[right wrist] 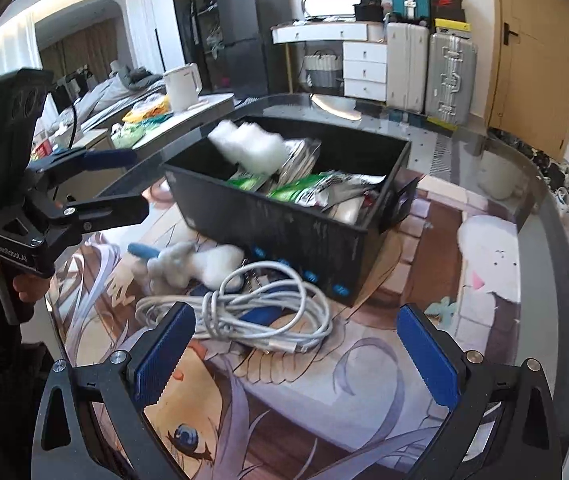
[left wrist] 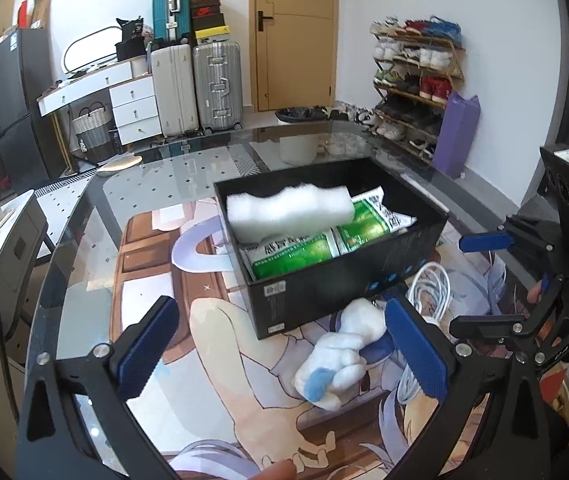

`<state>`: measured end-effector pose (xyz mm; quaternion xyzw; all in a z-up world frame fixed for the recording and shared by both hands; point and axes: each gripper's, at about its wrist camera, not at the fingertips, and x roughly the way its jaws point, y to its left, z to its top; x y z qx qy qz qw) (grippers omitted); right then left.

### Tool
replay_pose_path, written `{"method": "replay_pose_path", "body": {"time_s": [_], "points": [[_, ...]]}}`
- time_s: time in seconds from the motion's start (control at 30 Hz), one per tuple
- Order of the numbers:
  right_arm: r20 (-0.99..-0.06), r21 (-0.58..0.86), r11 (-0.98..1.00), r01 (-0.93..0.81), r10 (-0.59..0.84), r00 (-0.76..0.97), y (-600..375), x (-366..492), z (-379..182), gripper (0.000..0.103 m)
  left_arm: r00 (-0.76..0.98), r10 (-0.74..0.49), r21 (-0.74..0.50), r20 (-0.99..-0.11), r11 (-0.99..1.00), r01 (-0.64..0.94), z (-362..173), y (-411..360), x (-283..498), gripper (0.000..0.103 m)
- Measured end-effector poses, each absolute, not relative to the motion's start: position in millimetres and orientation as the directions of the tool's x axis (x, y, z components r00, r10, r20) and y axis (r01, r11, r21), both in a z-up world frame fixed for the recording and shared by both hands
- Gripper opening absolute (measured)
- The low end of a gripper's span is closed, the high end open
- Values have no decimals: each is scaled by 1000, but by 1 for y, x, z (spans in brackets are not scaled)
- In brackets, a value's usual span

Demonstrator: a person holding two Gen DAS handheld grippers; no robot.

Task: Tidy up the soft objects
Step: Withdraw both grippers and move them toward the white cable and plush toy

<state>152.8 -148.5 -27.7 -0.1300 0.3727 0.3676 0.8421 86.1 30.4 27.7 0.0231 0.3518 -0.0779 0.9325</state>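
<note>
Left wrist view: both tools [left wrist: 280,354] [right wrist: 292,356] gape empty; sock bundle [left wrist: 334,360] lower centre touches cable [left wrist: 430,292], which could snag when lifted.

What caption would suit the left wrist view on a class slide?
Open left gripper nears a white plush toy beside a black box holding foam and green packets.

bright daylight, glass glare, fisheye edges
</note>
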Motion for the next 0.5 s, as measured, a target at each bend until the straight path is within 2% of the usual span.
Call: {"method": "replay_pose_path", "body": {"time_s": [0.5], "points": [[-768, 106, 723, -683, 496, 405, -134, 164, -51, 102, 680, -136, -13, -720, 983, 183, 12, 31, 95, 103]]}}
